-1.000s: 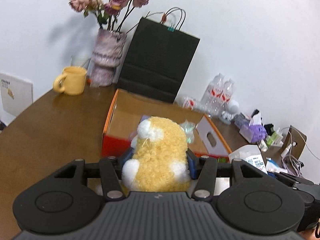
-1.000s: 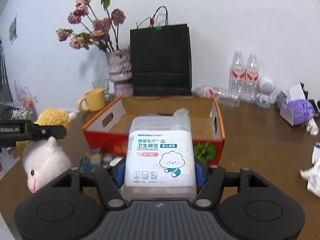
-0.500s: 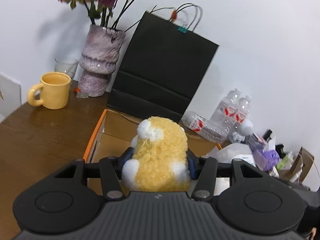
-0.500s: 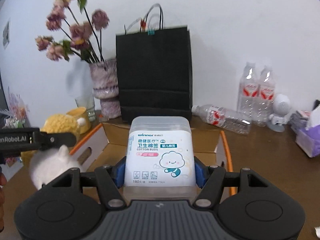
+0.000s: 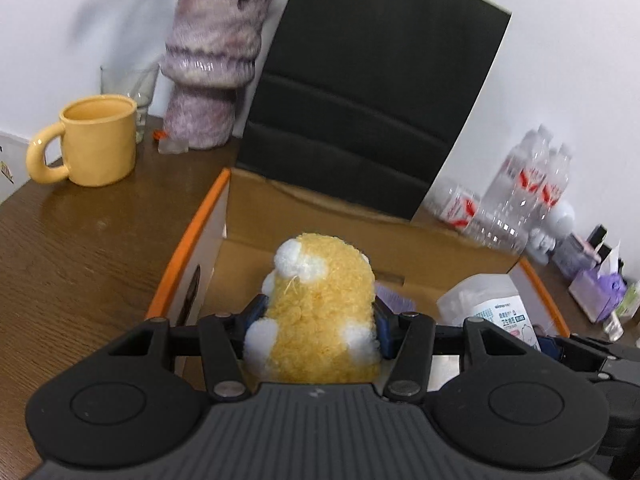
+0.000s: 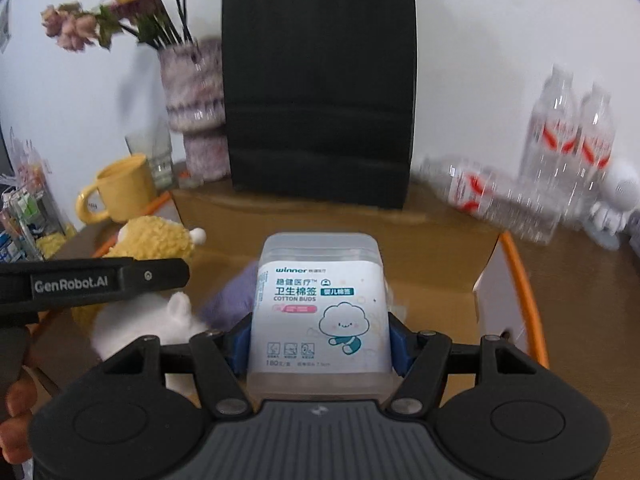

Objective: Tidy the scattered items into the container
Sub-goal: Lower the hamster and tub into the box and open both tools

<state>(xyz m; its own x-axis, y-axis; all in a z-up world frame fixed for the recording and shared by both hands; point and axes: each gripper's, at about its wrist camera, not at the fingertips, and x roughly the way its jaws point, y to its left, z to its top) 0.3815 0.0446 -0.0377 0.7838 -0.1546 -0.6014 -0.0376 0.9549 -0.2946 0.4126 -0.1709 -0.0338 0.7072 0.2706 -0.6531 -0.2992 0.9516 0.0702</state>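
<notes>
My left gripper (image 5: 318, 320) is shut on a yellow plush sheep (image 5: 320, 308) with white tufts, held above the open cardboard box (image 5: 192, 236) with orange rims. My right gripper (image 6: 320, 344) is shut on a clear cotton bud box (image 6: 320, 304) with a white label, also over the cardboard box (image 6: 520, 280). In the right wrist view the plush sheep (image 6: 156, 240) and the left gripper (image 6: 92, 280) show at the left. The cotton bud box (image 5: 496, 308) shows at the right in the left wrist view. A purple item (image 6: 232, 296) lies inside the box.
A black paper bag (image 5: 368, 92) stands right behind the box. A yellow mug (image 5: 92, 140), a glass and a purple vase (image 5: 212, 64) with dried flowers stand at the back left. Water bottles (image 6: 560, 152) and a small white figure (image 6: 616, 200) are at the right.
Both grippers have moved forward and down over the cardboard box, each still holding its item. The bag, vase and mug now look much closer.
</notes>
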